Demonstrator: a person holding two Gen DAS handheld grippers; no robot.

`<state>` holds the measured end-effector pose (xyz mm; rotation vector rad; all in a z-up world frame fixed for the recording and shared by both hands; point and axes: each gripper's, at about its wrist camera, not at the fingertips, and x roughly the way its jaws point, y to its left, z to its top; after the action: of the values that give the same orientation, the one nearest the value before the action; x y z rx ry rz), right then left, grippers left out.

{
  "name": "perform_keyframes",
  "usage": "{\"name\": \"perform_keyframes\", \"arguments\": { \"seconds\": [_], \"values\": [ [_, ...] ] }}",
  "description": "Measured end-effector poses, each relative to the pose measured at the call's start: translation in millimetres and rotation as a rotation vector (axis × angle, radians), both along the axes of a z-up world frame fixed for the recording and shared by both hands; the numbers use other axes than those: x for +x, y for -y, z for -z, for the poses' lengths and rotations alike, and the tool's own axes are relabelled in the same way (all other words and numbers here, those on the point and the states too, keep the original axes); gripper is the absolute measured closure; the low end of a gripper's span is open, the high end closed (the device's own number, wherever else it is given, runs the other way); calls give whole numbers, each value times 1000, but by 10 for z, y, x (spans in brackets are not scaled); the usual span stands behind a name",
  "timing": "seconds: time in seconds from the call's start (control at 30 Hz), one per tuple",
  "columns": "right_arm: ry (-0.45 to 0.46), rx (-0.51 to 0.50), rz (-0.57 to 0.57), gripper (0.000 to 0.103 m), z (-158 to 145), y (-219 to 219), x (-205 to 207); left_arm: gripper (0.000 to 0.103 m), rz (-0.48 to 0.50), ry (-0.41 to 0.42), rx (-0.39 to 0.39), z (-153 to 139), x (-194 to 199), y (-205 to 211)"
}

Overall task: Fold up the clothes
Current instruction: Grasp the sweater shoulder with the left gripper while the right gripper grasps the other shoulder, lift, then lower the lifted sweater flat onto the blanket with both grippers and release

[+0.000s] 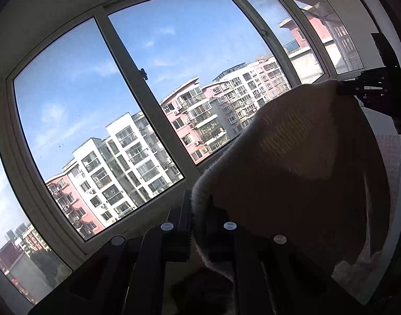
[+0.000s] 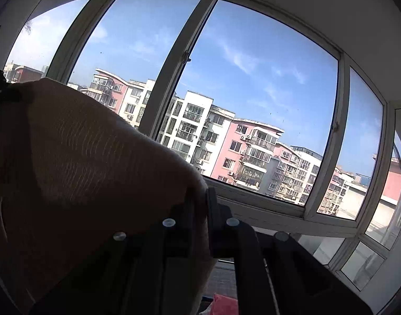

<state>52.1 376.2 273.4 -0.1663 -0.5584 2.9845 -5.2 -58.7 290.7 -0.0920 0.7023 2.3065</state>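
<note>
Cream knit garment (image 1: 292, 157) held aloft, each hand-held gripper, left (image 1: 197, 225) and right (image 2: 208, 223), clenched on an edge; next, lower it flat for folding.

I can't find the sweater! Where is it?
The cream knit sweater hangs in the air before the window, stretched between the left gripper and the right gripper.
</note>
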Motion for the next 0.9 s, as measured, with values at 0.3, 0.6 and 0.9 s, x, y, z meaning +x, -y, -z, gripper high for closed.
{"name": "perform_keyframes", "arguments": {
  "seconds": [0.3,0.6,0.9],
  "values": [
    [484,-149,32,99,1533,-638,-2084,94,-120,288,-311,1832,-1820,-1346],
    [1141,-295,-192,96,4390,-353,-2677,97,-280,701,-638,4497,-2938,-1348],
    [1177,-484,-222,74,4720,-179,-3328,76,-182,776,-540,4419,-2903,-1259]
  ]
}}
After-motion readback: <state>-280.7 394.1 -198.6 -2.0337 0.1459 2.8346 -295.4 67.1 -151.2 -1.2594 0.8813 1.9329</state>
